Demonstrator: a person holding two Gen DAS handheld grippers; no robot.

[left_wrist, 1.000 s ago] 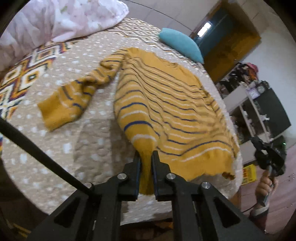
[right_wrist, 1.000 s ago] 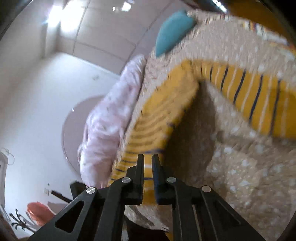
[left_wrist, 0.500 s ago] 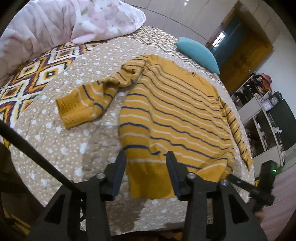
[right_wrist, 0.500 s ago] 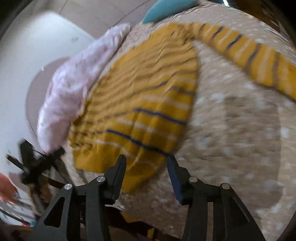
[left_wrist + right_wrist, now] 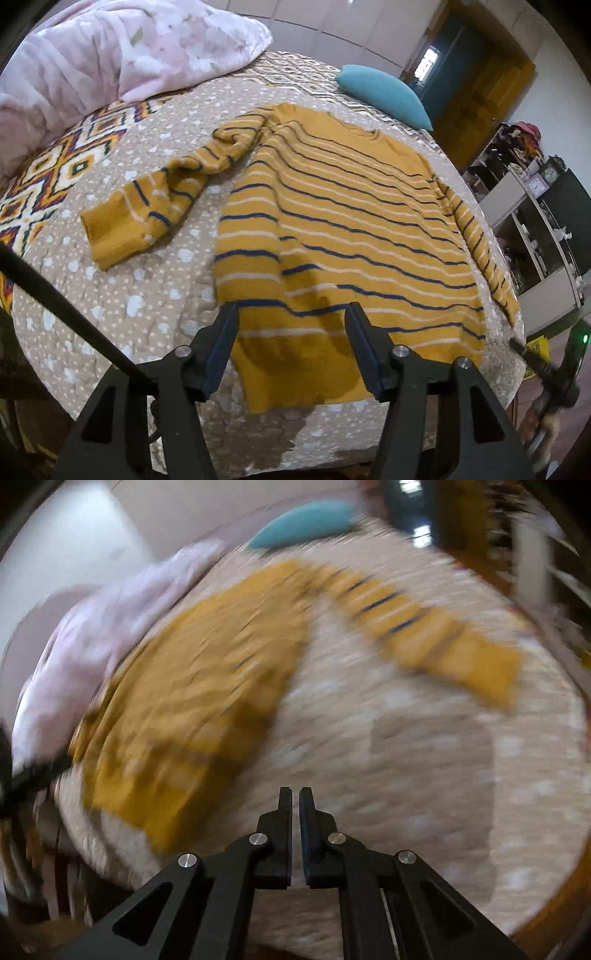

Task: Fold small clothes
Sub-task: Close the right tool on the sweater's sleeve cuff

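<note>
The left tongs [image 5: 291,314] stand wide open above the near hem of the sweater [image 5: 332,229]. Their two fingers [image 5: 221,343] straddle the hem band without gripping it; whether the tips touch the fabric cannot be determined. Nothing is held between them.

The right tongs [image 5: 294,797] are nearly closed, with only a narrow slit between the two fingers [image 5: 284,827]. No fabric sits in that slit. They hover over bare bedspread [image 5: 424,775], beside the sweater's [image 5: 192,686] lower corner and apart from it. The right wrist view is motion-blurred, so fine detail is not readable.

The sweater is mustard yellow with navy and white stripes. It lies spread face-up on the dotted beige bedspread [image 5: 129,302] of the bed, hem toward the left tongs and collar at the far side. One sleeve [image 5: 155,206] lies crumpled and bent outward on the left of the body. The other sleeve [image 5: 480,251] runs straight along the right edge of the body.

A teal pillow [image 5: 384,96] rests beyond the collar. A pink floral quilt [image 5: 122,51] is bunched at the far left corner of the bed.
</note>
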